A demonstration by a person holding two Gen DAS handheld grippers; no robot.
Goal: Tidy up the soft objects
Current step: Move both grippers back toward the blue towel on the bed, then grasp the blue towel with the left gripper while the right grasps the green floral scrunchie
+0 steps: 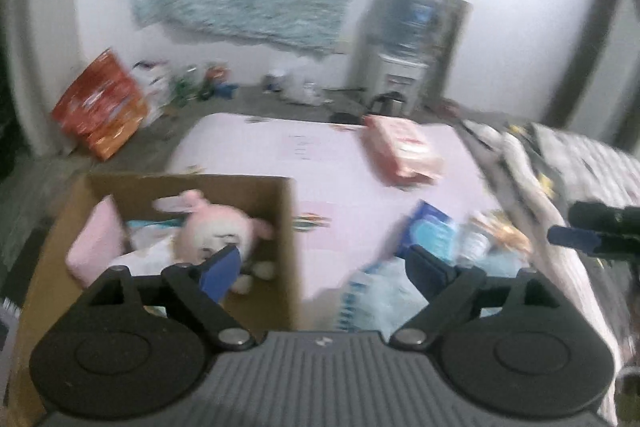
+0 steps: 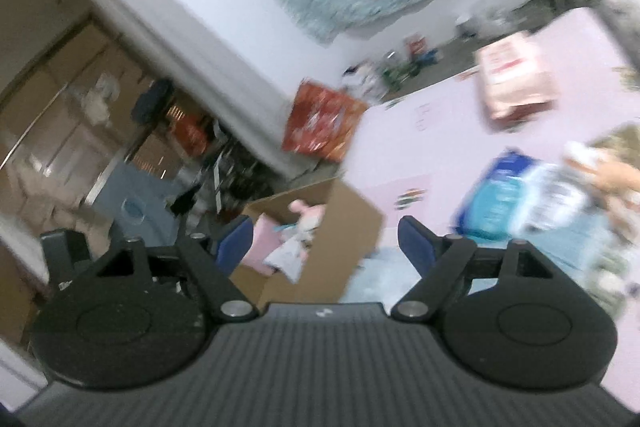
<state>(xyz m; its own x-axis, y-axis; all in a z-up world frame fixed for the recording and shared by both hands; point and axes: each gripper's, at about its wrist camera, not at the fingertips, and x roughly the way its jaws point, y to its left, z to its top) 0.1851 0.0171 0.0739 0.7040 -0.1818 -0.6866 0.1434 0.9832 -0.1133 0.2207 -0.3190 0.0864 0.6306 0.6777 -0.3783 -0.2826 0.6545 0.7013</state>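
A cardboard box (image 1: 290,227) stands at the near left of a pink sheet (image 1: 320,155). It holds a pink plush bunny (image 1: 218,227), a pink cushion (image 1: 96,243) and pale cloth. My left gripper (image 1: 324,267) is open and empty, above the box's right wall. A blue soft pack (image 1: 434,231) and a light blue item (image 1: 384,291) lie right of the box. My right gripper (image 2: 326,247) is open and empty, above the box (image 2: 348,227); it also shows in the left wrist view (image 1: 592,231). The views are blurred.
A pink-red pack (image 1: 404,151) lies farther back on the sheet. An orange-red bag (image 1: 100,107) leans on the wall at the left. A patterned blanket (image 1: 560,163) lies on the right. A grey cabinet (image 1: 404,51) stands at the back.
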